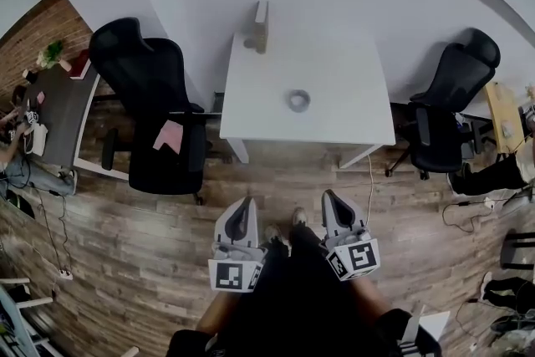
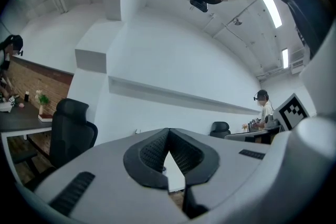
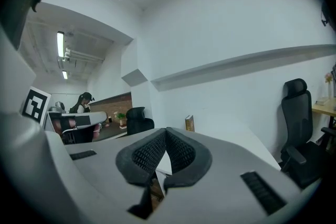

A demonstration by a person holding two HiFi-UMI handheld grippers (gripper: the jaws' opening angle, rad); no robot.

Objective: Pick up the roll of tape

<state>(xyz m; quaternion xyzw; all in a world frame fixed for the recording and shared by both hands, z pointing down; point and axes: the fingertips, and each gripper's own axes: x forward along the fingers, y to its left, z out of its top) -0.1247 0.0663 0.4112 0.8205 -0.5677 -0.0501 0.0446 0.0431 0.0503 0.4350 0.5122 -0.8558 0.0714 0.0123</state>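
Observation:
The roll of tape (image 1: pixel 299 100), a small grey ring, lies flat near the middle of the white table (image 1: pixel 351 117). Both grippers are held low over the wooden floor, well short of the table's near edge. My left gripper (image 1: pixel 246 205) points toward the table with its fingertips together and nothing held. My right gripper (image 1: pixel 329 198) is beside it, likewise shut and empty. In the left gripper view the dark pads meet at the left gripper (image 2: pixel 168 132) tip. The right gripper (image 3: pixel 166 131) shows the same in its own view. I cannot make out the tape in either gripper view.
A book-like block (image 1: pixel 261 27) stands at the table's far edge, also seen as the book (image 3: pixel 189 123). Black office chairs stand left (image 1: pixel 150 96) and right (image 1: pixel 451 96) of the table. A dark desk (image 1: pixel 58 113) with a person is far left. Cables (image 1: pixel 50 230) trail on the floor.

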